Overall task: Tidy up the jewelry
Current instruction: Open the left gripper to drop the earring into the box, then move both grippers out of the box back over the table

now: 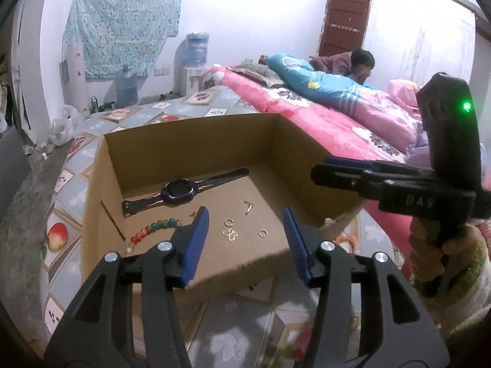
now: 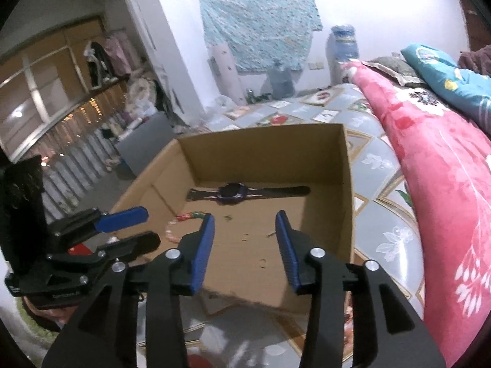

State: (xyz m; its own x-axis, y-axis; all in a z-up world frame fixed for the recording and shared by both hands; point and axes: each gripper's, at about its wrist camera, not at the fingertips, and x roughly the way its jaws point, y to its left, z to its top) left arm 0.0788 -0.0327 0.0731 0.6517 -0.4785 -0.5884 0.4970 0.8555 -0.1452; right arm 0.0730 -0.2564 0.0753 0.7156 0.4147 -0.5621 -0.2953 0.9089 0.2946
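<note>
An open cardboard box point(image 1: 190, 150) point(image 2: 264, 150) sits on a patterned cloth. Inside lie a dark purple watch point(image 1: 179, 188) point(image 2: 233, 193), a coloured bead bracelet point(image 1: 153, 228) point(image 2: 184, 217), a small gold ring point(image 1: 229, 222), a second ring point(image 1: 263, 233), a gold looped piece point(image 1: 230, 234) and a small metal pin point(image 1: 248, 208). My left gripper point(image 1: 245, 211) point(image 2: 144, 227) hovers open over the box's near edge, nothing between its blue pads. My right gripper point(image 2: 244, 214) point(image 1: 322, 168) is open too, over the box's right rim, also empty.
The fruit-patterned cloth point(image 1: 245, 322) covers the surface under the box. A bed with a pink blanket point(image 1: 307, 116) runs along the right, and a person point(image 1: 353, 61) lies on it. A water dispenser point(image 1: 196, 49) stands at the far wall. A hand point(image 1: 429, 245) holds the right gripper.
</note>
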